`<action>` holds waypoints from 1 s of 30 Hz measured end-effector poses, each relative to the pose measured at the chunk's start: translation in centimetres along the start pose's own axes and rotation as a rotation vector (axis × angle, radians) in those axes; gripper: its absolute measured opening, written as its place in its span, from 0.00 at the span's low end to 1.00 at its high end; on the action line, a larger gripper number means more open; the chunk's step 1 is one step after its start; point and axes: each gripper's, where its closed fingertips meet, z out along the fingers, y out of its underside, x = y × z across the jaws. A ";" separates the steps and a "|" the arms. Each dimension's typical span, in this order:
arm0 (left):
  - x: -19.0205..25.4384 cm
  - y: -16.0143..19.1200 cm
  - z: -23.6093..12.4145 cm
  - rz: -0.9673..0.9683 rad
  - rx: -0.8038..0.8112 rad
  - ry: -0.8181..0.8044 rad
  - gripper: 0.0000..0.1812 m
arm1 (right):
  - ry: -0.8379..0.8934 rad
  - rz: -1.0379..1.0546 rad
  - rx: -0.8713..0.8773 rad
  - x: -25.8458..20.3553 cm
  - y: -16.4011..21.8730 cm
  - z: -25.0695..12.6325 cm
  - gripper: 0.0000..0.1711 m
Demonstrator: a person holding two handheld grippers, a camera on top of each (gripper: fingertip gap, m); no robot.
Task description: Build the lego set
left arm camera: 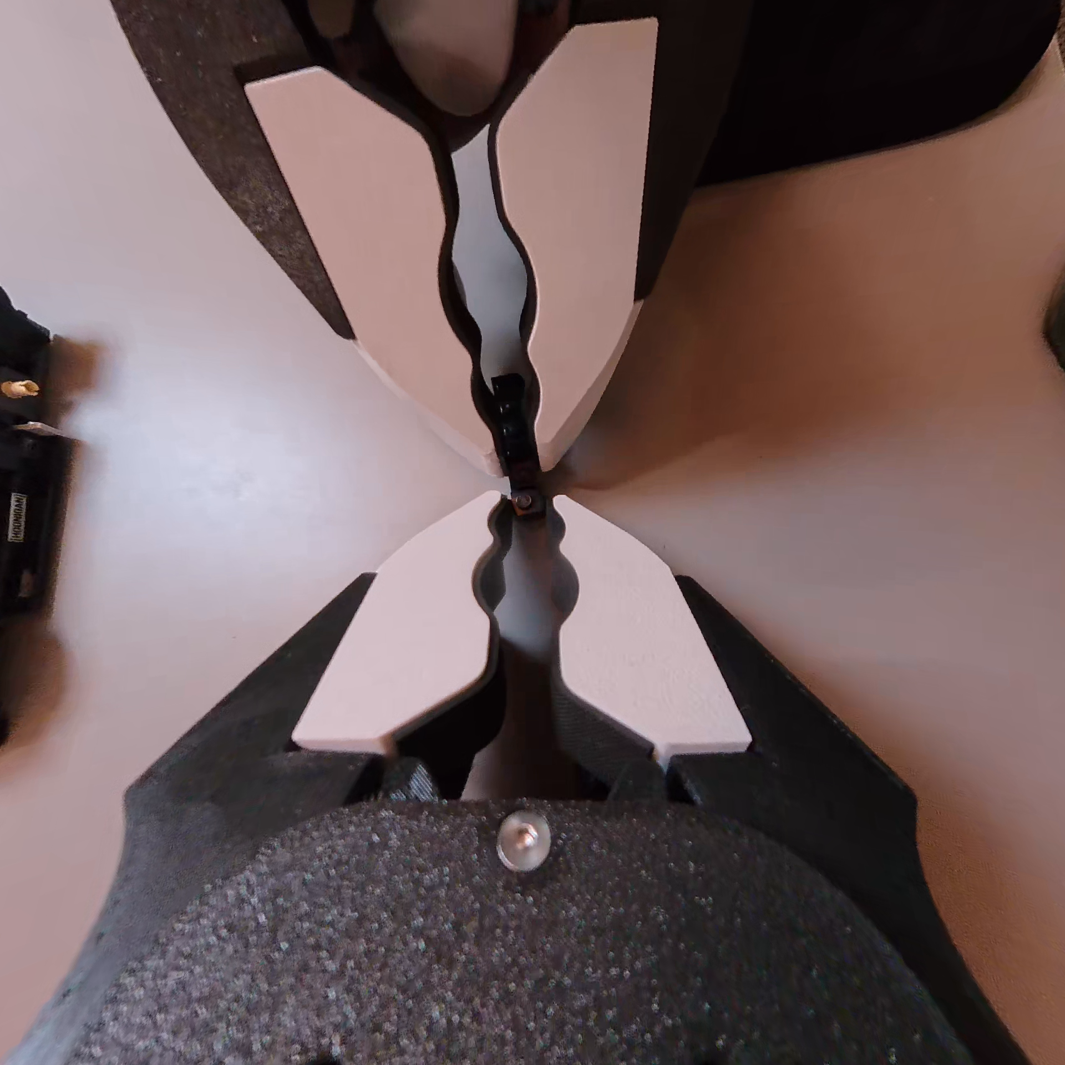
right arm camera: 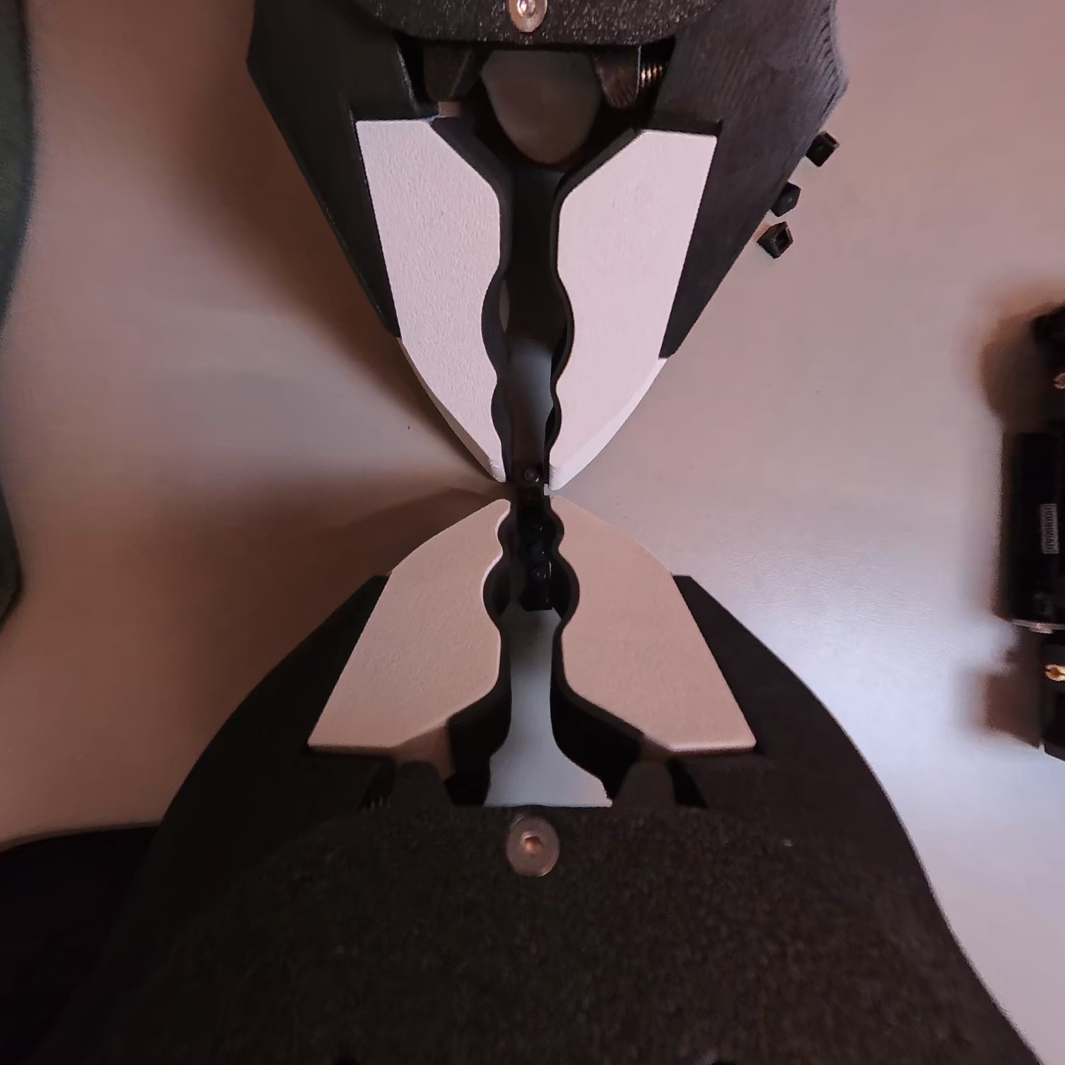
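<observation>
Left wrist view: a black assembly [left arm camera: 26,507] bearing a small white label is lying on the white table [left arm camera: 230,403] at the left edge. The left gripper [left arm camera: 527,507] is pinching a small black piece [left arm camera: 525,502], tip to tip with the right gripper [left arm camera: 517,455], which is clamping a studded black plate [left arm camera: 512,415].

Right wrist view: the right gripper [right arm camera: 530,518] is squeezing the plate [right arm camera: 536,553] between its fingertips, the left gripper [right arm camera: 529,475] facing it. The labelled assembly [right arm camera: 1037,518] is lying well right.

the counter [left arm camera: 201,374] looks smooth and matt. on each gripper body [left arm camera: 461,951] the black plastic is grainy; the black lego strip [left arm camera: 510,420] is glossy.
</observation>
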 end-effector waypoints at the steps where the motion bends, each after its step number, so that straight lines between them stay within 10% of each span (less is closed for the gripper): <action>1: 0.0 0.0 0.0 0.001 0.000 0.000 0.06 | 0.001 0.003 -0.003 0.0 0.0 0.0 0.05; 30: 0.1 0.0 0.0 0.025 0.010 0.006 0.06 | -0.002 -0.009 -0.048 0.0 0.1 0.1 0.06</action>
